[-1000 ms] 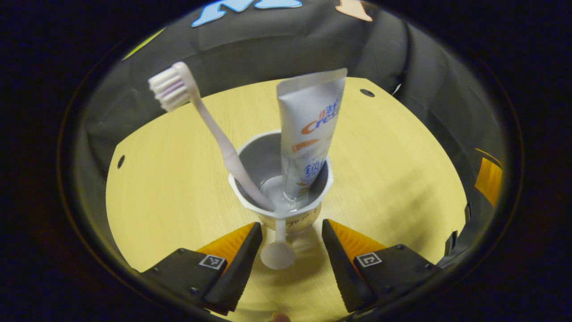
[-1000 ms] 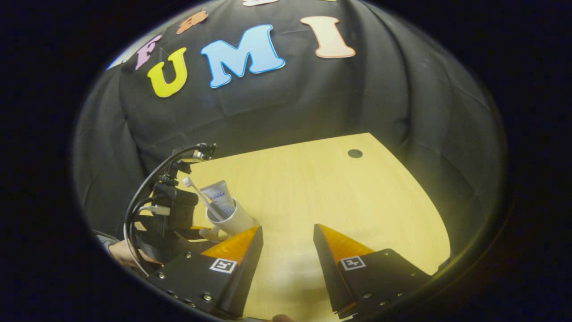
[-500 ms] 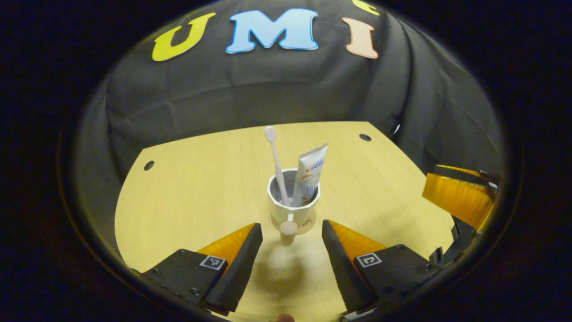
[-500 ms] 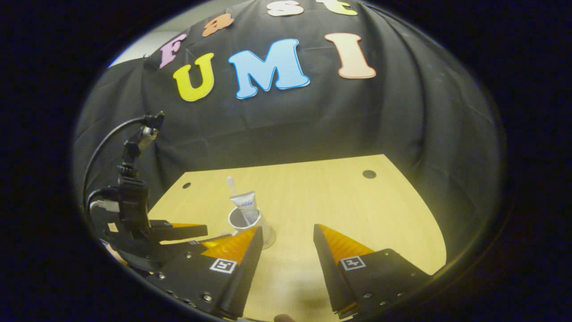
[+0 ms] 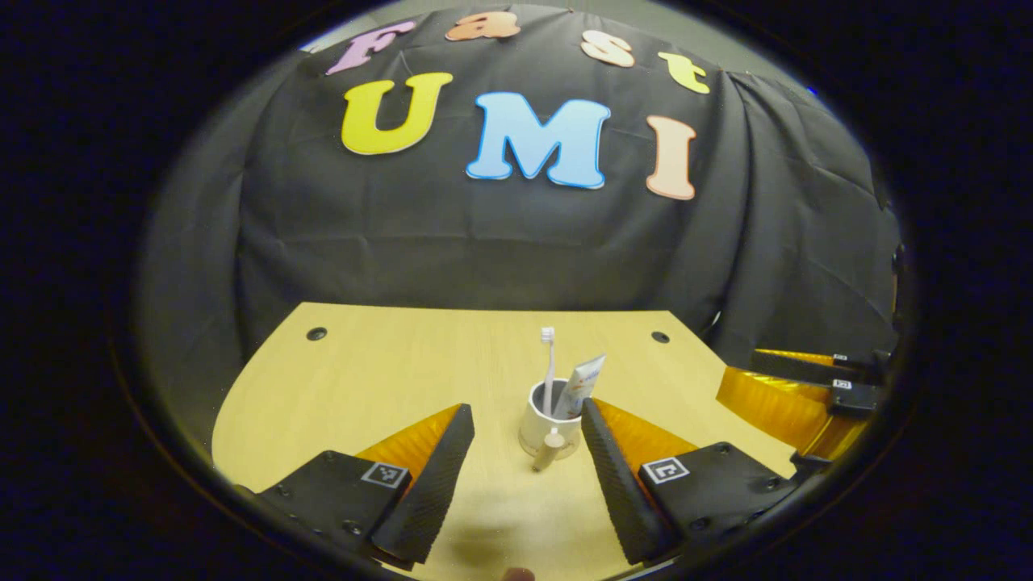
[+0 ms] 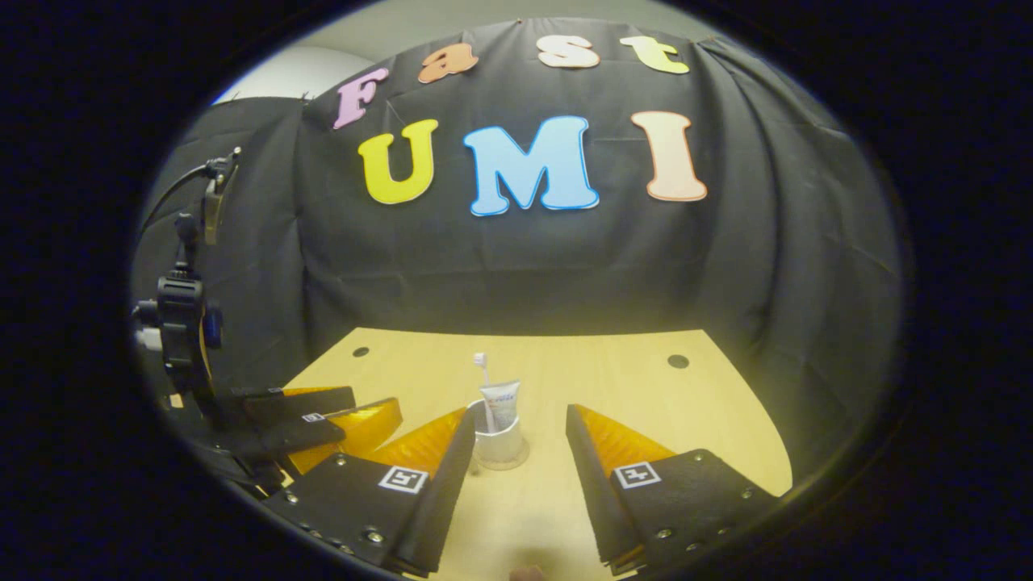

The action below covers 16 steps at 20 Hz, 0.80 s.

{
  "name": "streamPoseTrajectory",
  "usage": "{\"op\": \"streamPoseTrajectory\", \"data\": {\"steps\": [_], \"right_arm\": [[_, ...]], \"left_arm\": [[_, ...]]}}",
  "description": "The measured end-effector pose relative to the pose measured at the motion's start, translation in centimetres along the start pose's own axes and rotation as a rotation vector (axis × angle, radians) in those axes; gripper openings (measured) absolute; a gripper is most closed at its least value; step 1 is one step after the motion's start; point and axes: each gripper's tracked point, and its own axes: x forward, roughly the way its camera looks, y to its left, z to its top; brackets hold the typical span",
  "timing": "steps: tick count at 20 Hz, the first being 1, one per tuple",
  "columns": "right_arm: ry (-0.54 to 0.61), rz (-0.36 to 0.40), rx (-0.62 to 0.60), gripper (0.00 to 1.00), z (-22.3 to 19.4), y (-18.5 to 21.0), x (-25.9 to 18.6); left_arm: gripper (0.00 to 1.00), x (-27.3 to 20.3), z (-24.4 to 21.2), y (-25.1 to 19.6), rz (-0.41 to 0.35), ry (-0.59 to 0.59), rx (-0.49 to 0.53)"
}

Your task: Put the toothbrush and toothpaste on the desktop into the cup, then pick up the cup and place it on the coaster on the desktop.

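Observation:
A white cup (image 5: 542, 423) stands upright on a round coaster (image 5: 565, 452) in the middle of the wooden desktop (image 5: 363, 387). A pale toothbrush (image 5: 549, 355) and a toothpaste tube (image 5: 583, 382) stick up out of the cup. Its handle (image 5: 549, 449) points toward my left gripper (image 5: 526, 408), which is open and drawn back, with the cup beyond its fingertips. In the right gripper view the cup (image 6: 498, 440), toothbrush (image 6: 483, 371) and tube (image 6: 503, 403) sit beyond my open right gripper (image 6: 520, 413). Nothing is held.
The right gripper (image 5: 795, 387) hovers at the desktop's right edge in the left gripper view. In the right gripper view the left gripper (image 6: 323, 411) and its cabled camera mount (image 6: 181, 315) are at the left. Two round holes (image 5: 316, 333) (image 5: 660, 336) mark the desktop's far corners.
Both grippers have pulled back and risen away from the cup, which now looks small and far. The cup stays where it stood, with the toothbrush and tube inside.

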Motion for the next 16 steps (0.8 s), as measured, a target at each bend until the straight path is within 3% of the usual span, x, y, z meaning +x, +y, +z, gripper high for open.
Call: {"op": "streamPoseTrajectory", "data": {"steps": [4,8,12,16], "right_arm": [[-0.056,-0.062,-0.012,0.66,0.7,1.0,-0.8],[-0.088,-0.071,0.003,0.89,1.7,1.8,-1.5],[-0.138,-0.071,-0.003,0.94,3.1,2.0,-1.8],[-0.154,-0.061,-0.011,0.92,3.3,2.2,-2.3]], "left_arm": [[0.89,-4.0,1.2,3.9,0.048,-0.091,0.055],[0.89,-6.2,3.4,5.0,0.064,-0.159,0.099],[0.89,-7.5,4.9,5.0,0.077,-0.205,0.112],[0.89,-7.5,5.3,4.6,0.079,-0.218,0.107]]}}
